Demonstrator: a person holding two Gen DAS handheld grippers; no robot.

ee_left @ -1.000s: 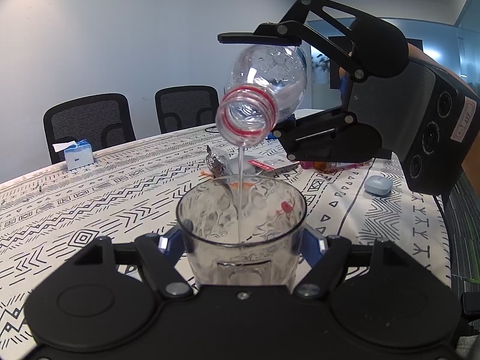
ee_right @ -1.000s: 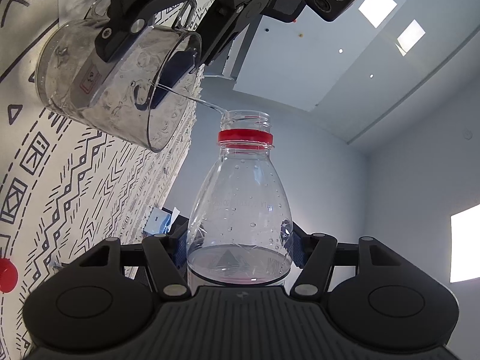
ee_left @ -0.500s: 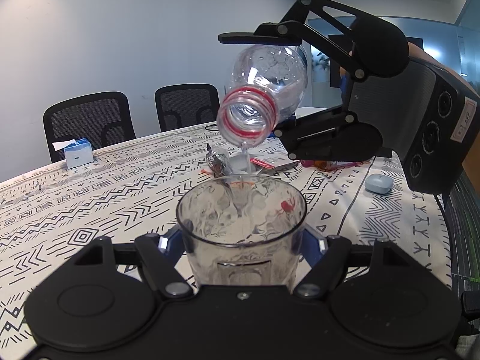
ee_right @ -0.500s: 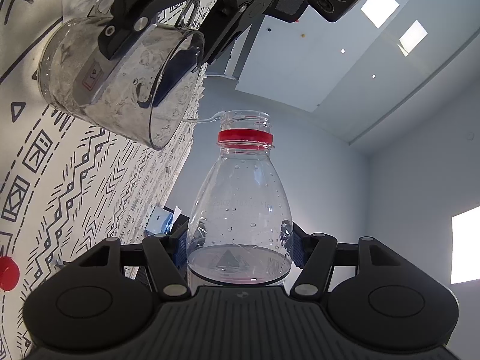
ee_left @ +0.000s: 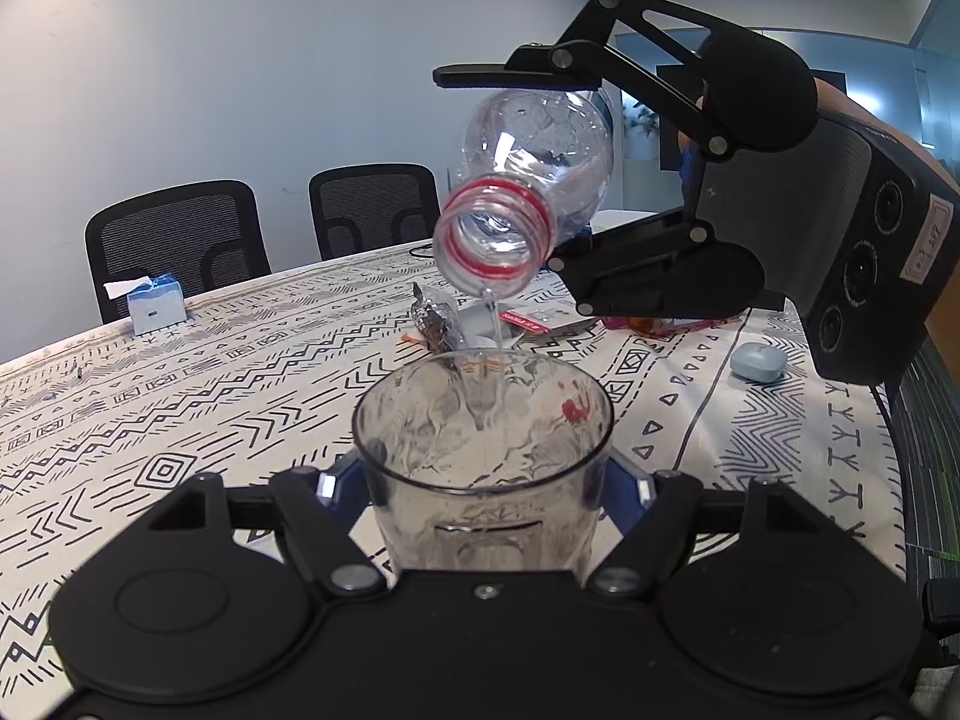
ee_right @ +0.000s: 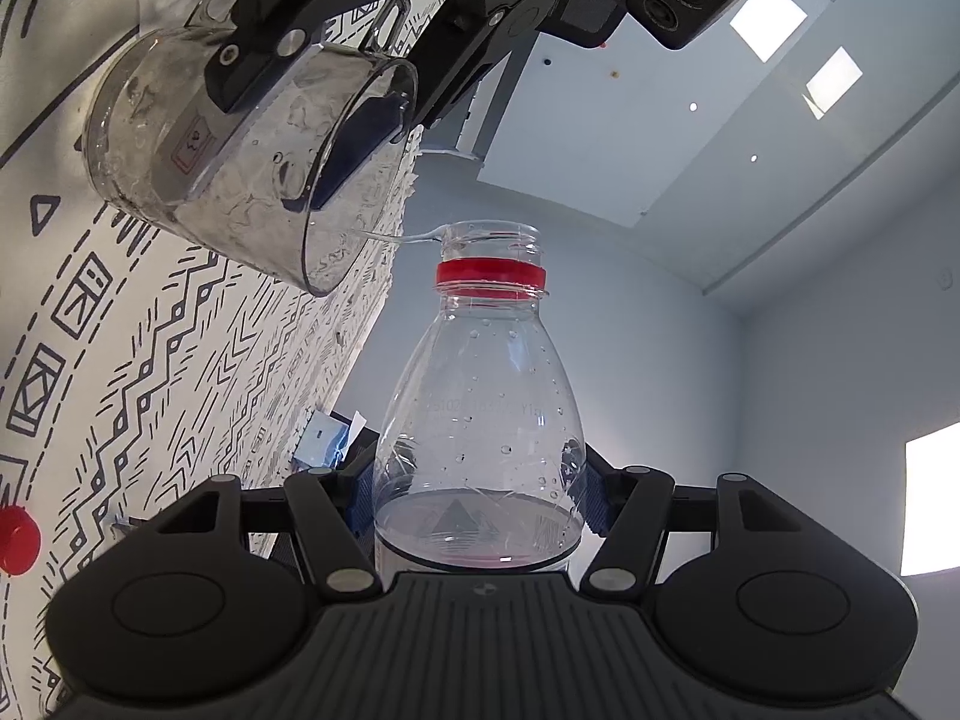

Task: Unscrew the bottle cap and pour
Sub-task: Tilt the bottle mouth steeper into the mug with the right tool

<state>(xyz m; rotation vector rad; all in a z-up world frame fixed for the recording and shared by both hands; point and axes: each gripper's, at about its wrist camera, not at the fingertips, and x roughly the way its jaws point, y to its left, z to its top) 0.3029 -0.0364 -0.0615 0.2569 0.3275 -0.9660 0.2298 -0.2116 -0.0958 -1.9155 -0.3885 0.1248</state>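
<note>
A: Where does the pour stand?

B: The cap's off. It looks to be the red cap (ee_right: pixel 17 540) lying on the tabletop (ee_left: pixel 180 420). The bottle (ee_left: pixel 540 156) is tipped mouth-down just above the cup (ee_left: pixel 483 456), and a thin stream (ee_left: pixel 493 330) runs from its lip into the cup. I'd judge the bottle nearly empty; only a little water shows in it.

A: The fingers?

B: The right gripper (ee_left: pixel 540 174) is closed on the bottle's lower body, one finger above it and one below, both touching the plastic. From the right wrist view the blue pads sit either side of the body, well back from the neck. The left gripper (ee_left: pixel 483 483) is closed on the cup, pads pressed to its sides a little below the rim.

A: How will the bottle handle?

B: Light now, I'd say, and thin-walled. The clear plastic looks dented where it's held, so it will likely give under a hard squeeze. It's wet inside and probably slick near the mouth. The body is the right place to hold it; the threaded neck with its red ring (ee_left: pixel 495 234) must stay free for the stream.

A: And the cup?

B: Stiffer, clear hard plastic by the look of it, and growing heavier as it fills. Holding it near the rim on both sides keeps it upright; a loose hold there could let it tilt away from the bottle.
</note>
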